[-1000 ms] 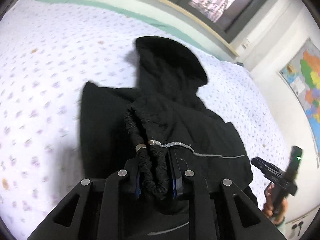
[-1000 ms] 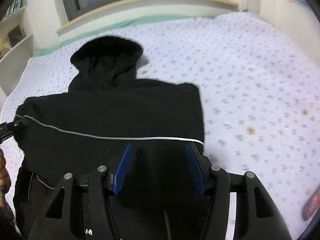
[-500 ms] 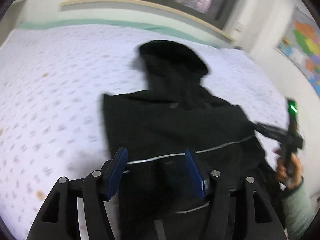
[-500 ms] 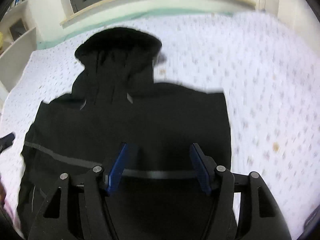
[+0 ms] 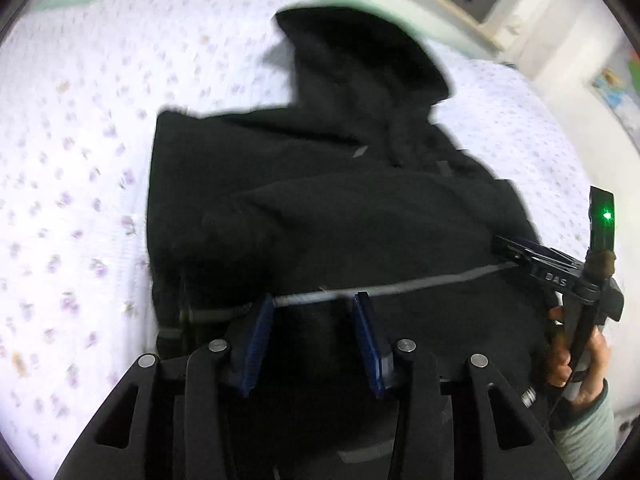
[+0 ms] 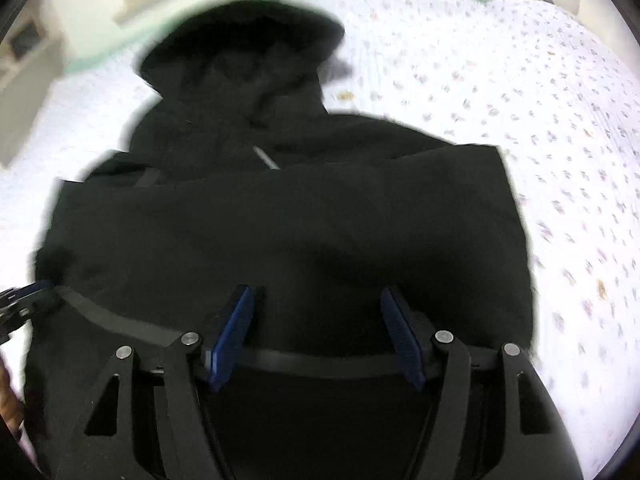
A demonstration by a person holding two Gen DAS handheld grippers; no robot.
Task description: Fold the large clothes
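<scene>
Both tongs stand apart and grip nothing right now: the left tongs point(image 5: 312, 312) hover with their blue pads point(image 5: 256, 344) open over the near part of the black hooded jacket point(image 5: 340, 208), and the right tongs point(image 6: 316, 320) do the same from their side, pads point(image 6: 232, 332) spread wide with only dark cloth below them. From the left camera I can also see the right tongs out to the side, nose touching the jacket's edge where the thin grey stripe point(image 5: 420, 286) ends.

The jacket lies on the flowered bedsheet point(image 5: 72, 160), straight ahead of both tongs, hood point(image 6: 240, 52) at the far end and the sides already turned in over the body.

My worry is the next grasp. The cloth is thick and layered, so if I close on the top layer alone, I judge the lower layers will stay behind and the fold will come apart as I lift. The folded-in sleeve bulk just ahead of the left tongs looks loose and could slide out sideways. Black on black hides the true hem from me, and both views are blurred, so I could easily pinch at uneven spots and drag the jacket crooked. A low pinch might also catch the bedsheet and pull it up with the cloth.
</scene>
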